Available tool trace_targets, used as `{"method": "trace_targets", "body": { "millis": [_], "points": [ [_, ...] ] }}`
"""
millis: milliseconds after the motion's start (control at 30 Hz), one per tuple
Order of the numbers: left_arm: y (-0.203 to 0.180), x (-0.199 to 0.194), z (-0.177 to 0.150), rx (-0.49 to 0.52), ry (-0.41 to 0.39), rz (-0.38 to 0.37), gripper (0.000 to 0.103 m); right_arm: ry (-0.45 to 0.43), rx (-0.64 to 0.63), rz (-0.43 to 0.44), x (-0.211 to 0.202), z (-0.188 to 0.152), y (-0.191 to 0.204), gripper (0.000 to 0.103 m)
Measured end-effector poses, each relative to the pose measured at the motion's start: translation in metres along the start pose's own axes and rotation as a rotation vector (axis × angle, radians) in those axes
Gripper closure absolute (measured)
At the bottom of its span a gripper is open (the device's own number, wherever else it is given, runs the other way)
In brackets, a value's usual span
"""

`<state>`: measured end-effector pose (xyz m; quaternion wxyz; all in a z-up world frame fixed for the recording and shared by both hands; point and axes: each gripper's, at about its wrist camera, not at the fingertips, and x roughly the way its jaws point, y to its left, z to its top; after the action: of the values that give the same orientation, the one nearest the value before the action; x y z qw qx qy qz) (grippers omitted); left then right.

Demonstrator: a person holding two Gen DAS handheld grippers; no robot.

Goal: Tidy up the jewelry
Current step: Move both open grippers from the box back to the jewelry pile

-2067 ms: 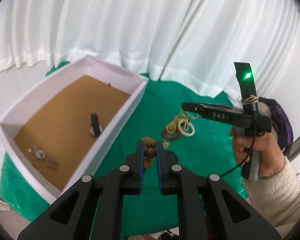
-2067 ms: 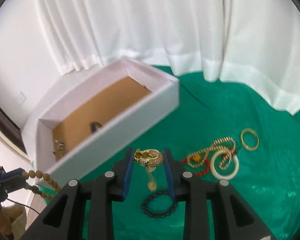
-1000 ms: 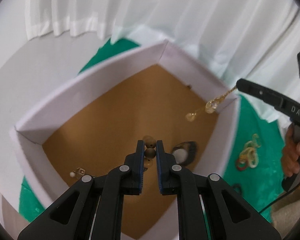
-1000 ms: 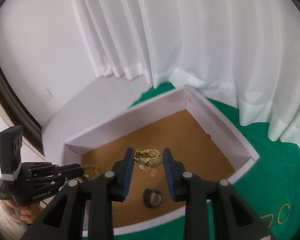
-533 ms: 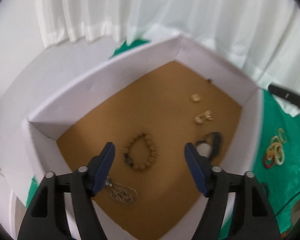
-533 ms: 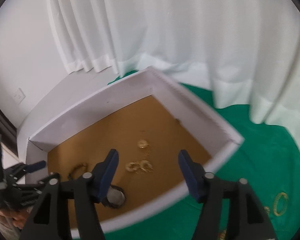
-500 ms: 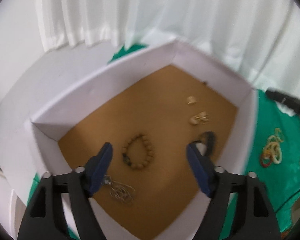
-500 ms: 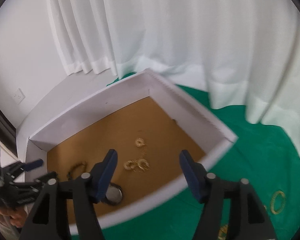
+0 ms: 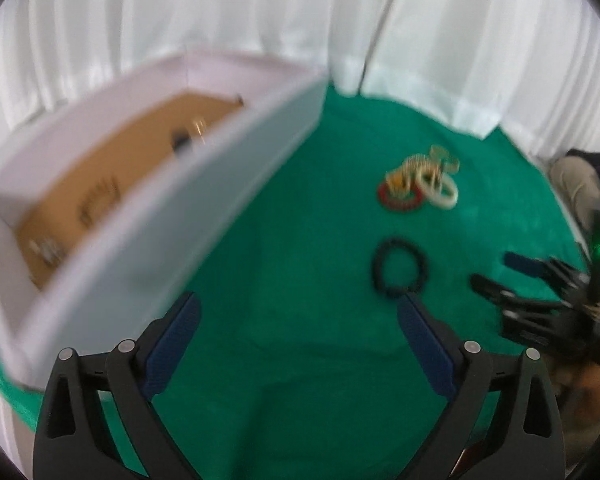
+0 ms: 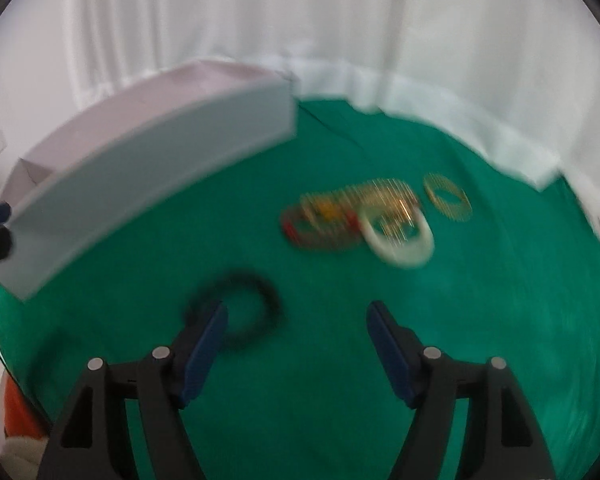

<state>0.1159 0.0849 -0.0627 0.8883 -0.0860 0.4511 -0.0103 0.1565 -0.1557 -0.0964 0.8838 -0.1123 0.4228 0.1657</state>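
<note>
Both grippers have swung away from the white box [image 9: 147, 216], where they were spread over the wooden bead bracelet and gold pieces half a second ago, and now face the green cloth [image 9: 300, 360]. Left gripper [image 9: 295, 312] and right gripper [image 10: 295, 320] each stand wide apart and hold nothing. Loose on the cloth lies the black bead bracelet [image 10: 235, 308], flat, just ahead of the right gripper and a little to its left, its ring partly behind the left finger. From the left gripper it sits ahead and to the right. Farther off is the tangled pile of gold chain, red bracelet and white bangle [image 10: 360, 224], with a gold ring bangle [image 10: 448, 196] beside it. The right gripper looks nearer to the black bracelet.
</note>
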Motion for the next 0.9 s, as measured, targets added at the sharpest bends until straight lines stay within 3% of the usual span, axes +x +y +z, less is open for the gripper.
{"method": "trace_targets", "body": {
  "millis": [100,267,533,900],
  "points": [
    [-0.006,0.04,-0.014,-0.012,0.056,0.034,0.005,0.002,0.052,-0.057,-0.003,-0.034,-0.021,0.03],
    [-0.016,0.067,-0.026,0.018,0.083,0.105,0.005,-0.009,0.119,-0.124,-0.004,-0.06,-0.052,0.03],
    [-0.024,0.066,-0.041,0.019,0.055,0.163,0.001,-0.01,0.166,-0.125,-0.002,-0.071,-0.065,0.029],
    [-0.024,0.064,-0.045,0.038,0.055,0.138,0.001,0.003,0.18,-0.143,0.003,-0.074,-0.062,0.024]
  ]
}}
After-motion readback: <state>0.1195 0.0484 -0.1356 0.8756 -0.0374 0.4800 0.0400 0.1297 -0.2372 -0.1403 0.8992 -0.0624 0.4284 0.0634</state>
